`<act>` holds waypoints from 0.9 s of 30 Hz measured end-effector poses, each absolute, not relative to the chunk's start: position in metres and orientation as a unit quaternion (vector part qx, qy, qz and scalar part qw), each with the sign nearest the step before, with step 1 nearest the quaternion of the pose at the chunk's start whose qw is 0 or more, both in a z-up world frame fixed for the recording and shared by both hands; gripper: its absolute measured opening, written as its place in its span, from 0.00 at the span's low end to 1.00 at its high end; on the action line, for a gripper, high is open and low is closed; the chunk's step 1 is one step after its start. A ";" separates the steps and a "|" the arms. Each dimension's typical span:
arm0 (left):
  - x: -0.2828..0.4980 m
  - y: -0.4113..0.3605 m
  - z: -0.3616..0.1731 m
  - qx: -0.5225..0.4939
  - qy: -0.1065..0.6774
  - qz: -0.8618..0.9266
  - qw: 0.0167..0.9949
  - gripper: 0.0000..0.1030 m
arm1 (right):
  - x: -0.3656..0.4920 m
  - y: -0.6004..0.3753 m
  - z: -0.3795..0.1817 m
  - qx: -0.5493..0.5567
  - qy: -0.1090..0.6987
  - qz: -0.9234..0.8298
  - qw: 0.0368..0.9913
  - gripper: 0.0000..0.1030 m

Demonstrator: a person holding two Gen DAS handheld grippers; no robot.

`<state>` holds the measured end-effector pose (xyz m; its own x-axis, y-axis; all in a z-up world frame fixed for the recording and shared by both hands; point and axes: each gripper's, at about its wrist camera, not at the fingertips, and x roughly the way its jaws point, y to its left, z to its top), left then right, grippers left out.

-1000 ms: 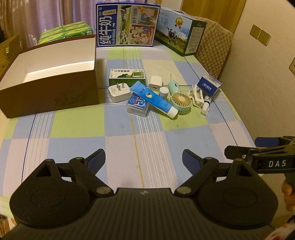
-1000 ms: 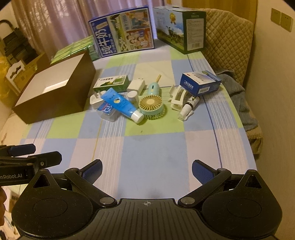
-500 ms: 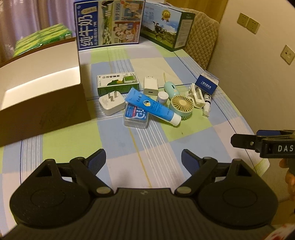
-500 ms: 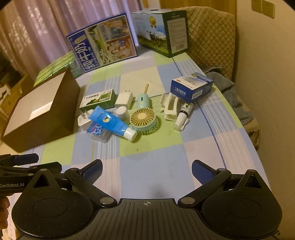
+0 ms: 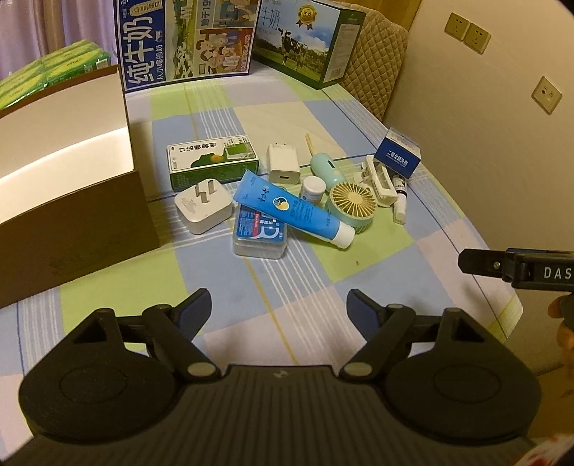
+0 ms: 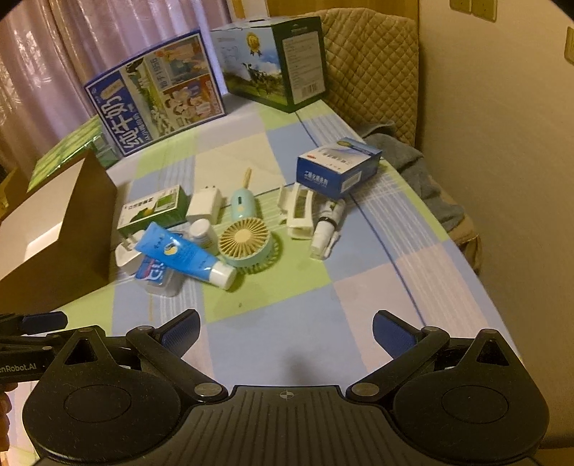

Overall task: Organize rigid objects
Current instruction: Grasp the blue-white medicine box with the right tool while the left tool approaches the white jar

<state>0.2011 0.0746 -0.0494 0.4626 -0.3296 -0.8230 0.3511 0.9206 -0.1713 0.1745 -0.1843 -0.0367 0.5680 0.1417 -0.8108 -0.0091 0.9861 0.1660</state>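
Lying cap toward the grippers, blue tube beside brown box, nearer than before, left gripper closing on nothing, right gripper wide.

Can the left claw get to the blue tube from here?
Probably yes. The left claw has nothing between its closing fingers, and only bare tablecloth lies ahead of it. The blue tube lies on top of the pile, propped on the clear plastic box.

A: What is at the back of the bench?
B: A big blue milk carton box with cartoon people and a green box with a cow picture, side by side.
A: And behind?
B: A tan quilted chair back, pink curtains, and beige wall sockets.
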 end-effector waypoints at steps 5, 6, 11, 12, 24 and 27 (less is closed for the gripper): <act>0.209 0.064 -0.053 0.001 0.485 -0.181 0.856 0.72 | 0.193 -0.200 -0.040 0.060 0.467 0.050 0.881 0.97; 0.210 0.062 -0.053 -0.002 0.485 -0.176 0.857 0.72 | 0.199 -0.204 -0.041 0.057 0.468 0.054 0.880 0.97; 0.219 0.051 -0.050 -0.026 0.485 -0.132 0.864 0.72 | 0.233 -0.227 -0.036 0.042 0.469 0.077 0.879 0.96; 0.221 0.049 -0.049 -0.028 0.484 -0.127 0.865 0.72 | 0.239 -0.231 -0.035 0.042 0.467 0.080 0.880 0.96; 0.287 0.027 -0.033 -0.030 0.464 -0.085 0.881 0.72 | 0.331 -0.250 -0.030 0.079 0.471 0.070 0.876 0.94; 0.305 0.025 -0.032 -0.024 0.461 -0.085 0.883 0.72 | 0.353 -0.250 -0.036 0.089 0.478 0.051 0.872 0.94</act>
